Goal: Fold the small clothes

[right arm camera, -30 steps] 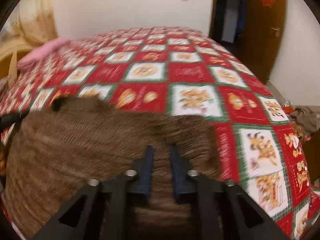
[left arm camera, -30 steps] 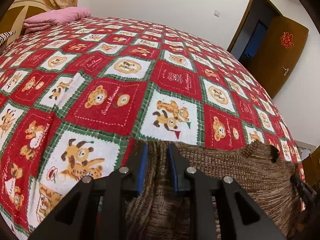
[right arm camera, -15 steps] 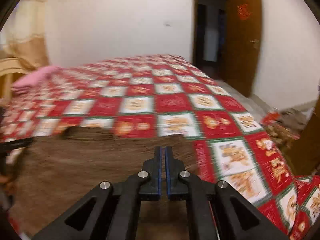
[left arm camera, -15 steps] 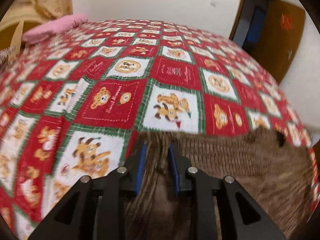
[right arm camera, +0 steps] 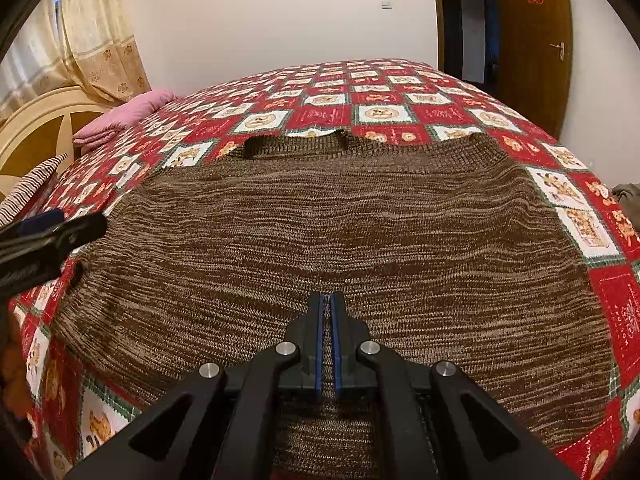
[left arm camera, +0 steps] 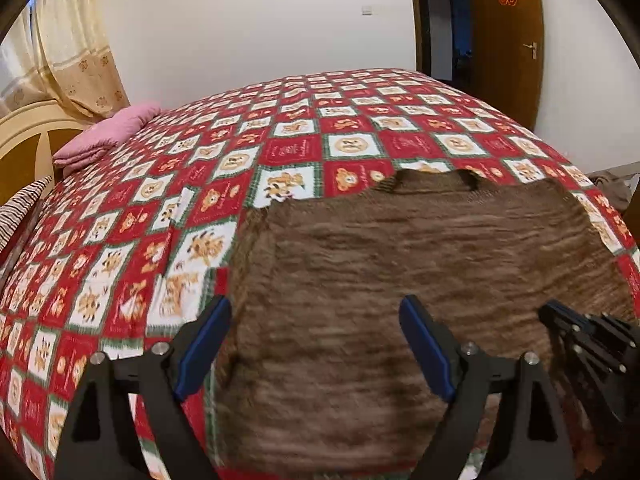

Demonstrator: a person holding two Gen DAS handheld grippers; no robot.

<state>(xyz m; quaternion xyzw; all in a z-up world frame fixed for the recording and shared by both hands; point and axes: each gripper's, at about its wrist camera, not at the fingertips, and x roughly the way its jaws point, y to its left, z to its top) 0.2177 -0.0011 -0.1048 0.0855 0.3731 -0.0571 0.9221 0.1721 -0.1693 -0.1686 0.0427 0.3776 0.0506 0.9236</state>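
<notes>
Brown knitted sweater (right arm camera: 340,224) lies spread flat on the bed, on top of a quilt (left arm camera: 120,240) patterned in red and white squares with bear pictures and green borders. In the right wrist view the knit fills most of the lower frame, its dark ribbed neckline (right arm camera: 296,146) at the far edge, toward the wall. The left gripper (left arm camera: 316,340) hovers over the near left part of the garment with its blue-padded fingers (left arm camera: 204,344) spread wide apart and nothing between them; one finger sits over the sweater's left edge where it meets the quilt, the other over the brown knit. The right gripper (right arm camera: 329,336) has its fingers (right arm camera: 318,340) drawn together with only a thin slit between the blue pads, and they sit low over the near middle of the sweater; whether any fabric is pinched in that slit cannot be told. The right gripper's black frame also shows at the lower right edge of the left wrist view, just above the knit. A folded pink blanket (left arm camera: 108,136) rests at the far left corner of the bed beside a cream headboard (right arm camera: 44,120), with a beige curtain (left arm camera: 76,52) behind it. A brown wooden door (right arm camera: 532,40) with a red paper ornament stands open at the far right.
</notes>
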